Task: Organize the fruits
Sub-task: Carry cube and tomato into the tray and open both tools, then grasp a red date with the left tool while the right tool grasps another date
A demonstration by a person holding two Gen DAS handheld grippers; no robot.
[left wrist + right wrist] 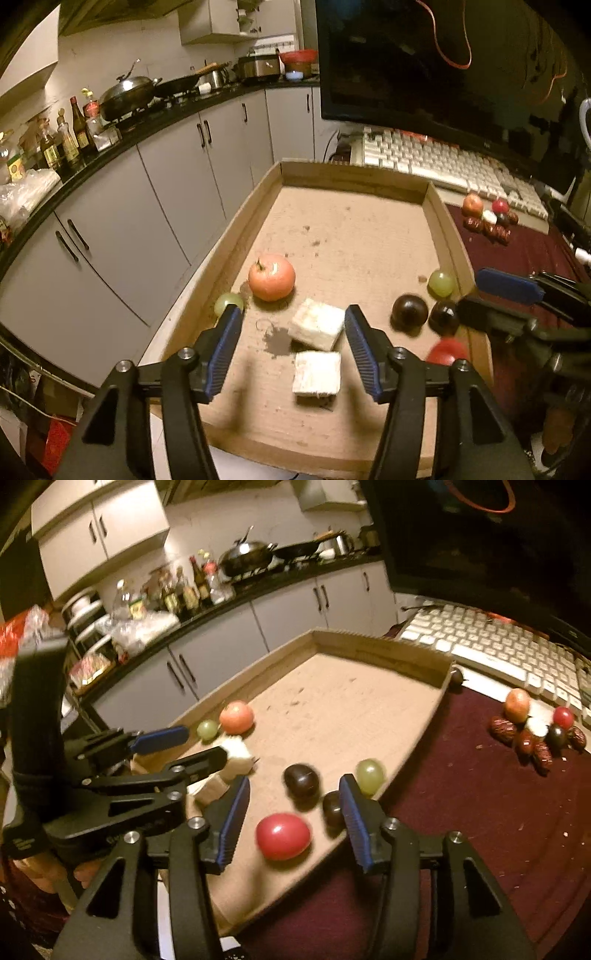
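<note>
A shallow cardboard tray (351, 229) holds a pinkish tomato-like fruit (271, 282), two green grapes (227, 302) (440, 283), two dark plums (409, 314) (443, 315), a red fruit (445, 352) and two white cubes (317, 328) (317, 373). My left gripper (292, 312) is open over the near end, with the farther cube between its fingers but not pressed. My right gripper (293, 782) is open too. The red fruit (282, 836) lies on the tray (332, 701) between its fingers, untouched, with a dark plum (301, 779) just beyond.
On the maroon cloth (461, 794) to the right lies a pile of small fruits and dates (535, 731). A white keyboard (498, 646) and a dark monitor (424, 66) stand behind. Kitchen cabinets (166, 192) and a cluttered counter run along the left.
</note>
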